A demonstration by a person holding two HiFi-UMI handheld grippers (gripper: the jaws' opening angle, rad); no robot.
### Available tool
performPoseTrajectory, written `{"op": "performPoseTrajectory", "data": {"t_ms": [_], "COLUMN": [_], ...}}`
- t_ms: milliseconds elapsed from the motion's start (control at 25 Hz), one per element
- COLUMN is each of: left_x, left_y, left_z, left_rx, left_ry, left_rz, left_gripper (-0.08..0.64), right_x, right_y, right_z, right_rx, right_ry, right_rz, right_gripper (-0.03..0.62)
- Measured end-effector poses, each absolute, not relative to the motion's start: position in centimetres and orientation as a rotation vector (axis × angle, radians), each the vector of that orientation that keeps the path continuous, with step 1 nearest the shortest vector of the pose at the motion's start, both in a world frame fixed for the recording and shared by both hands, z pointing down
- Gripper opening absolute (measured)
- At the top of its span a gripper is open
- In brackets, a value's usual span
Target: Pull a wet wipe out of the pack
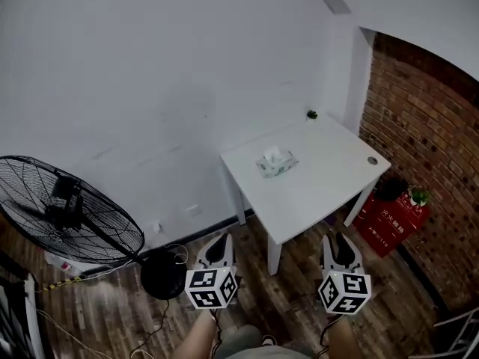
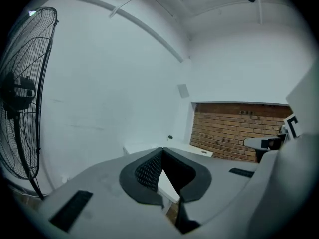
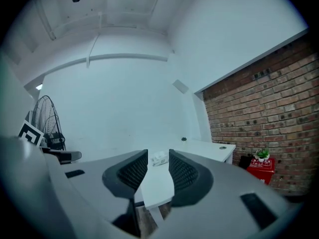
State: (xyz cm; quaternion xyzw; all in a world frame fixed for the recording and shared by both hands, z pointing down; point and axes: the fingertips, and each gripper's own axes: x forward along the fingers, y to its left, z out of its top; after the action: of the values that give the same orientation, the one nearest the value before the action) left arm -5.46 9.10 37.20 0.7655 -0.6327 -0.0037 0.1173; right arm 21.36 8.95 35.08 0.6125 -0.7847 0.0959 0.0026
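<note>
White and pale green, the soft wet wipe pack [image 1: 276, 162] lies well ahead of both tongs, with a crumpled white tuft standing up from its top. In the right gripper view the pack [image 3: 160, 158] shows far off in the gap between the jaws, touched by neither.

The right tongs [image 1: 338, 247] [image 3: 158, 153] stand narrowly apart with nothing between the ribbed dark pads. The left tongs [image 1: 218, 249] [image 2: 161, 150] have their tips pressed together and hold nothing. Each carries a cube with black-and-white square markers.

The pack rests on a smooth, white, rectangular surface [image 1: 322, 170] on slim white legs, ahead of the tongs and apart from them. At its far corner sits a small dark object [image 1: 311, 114], too small to make out. A small round disc [image 1: 372, 160] lies near its right edge.

Left of the left tongs stands a black wire-cage fan [image 1: 67, 208] on a round base. Right of the right tongs, a red box [image 1: 393, 215] with a small green plant sits against a rough brick wall [image 1: 434, 148]. A plain white wall lies beyond the surface. Dark wood planks [image 1: 299, 298] cover the floor below the tongs.
</note>
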Motion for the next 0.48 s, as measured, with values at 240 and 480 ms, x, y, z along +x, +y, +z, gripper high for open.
{"op": "performPoseTrajectory", "data": {"t_ms": [240,480], "left_x": [-5.0,-5.1], "left_y": [5.6,0.1], "left_z": [38.4,38.9], "left_rx": [2.236,2.237], "left_ry": [-1.838,-1.833], "left_rz": [0.016,-0.012], "left_gripper": [0.0,0.0], "right_x": [21.3,21.1], "right_y": [5.5,0.6], "right_z": [36.4,37.3], "right_rx": [1.908,1.901], "right_ry": [-2.457,-2.446], "right_rz": [0.333,0.332], "right_gripper": [0.132,0.132]}}
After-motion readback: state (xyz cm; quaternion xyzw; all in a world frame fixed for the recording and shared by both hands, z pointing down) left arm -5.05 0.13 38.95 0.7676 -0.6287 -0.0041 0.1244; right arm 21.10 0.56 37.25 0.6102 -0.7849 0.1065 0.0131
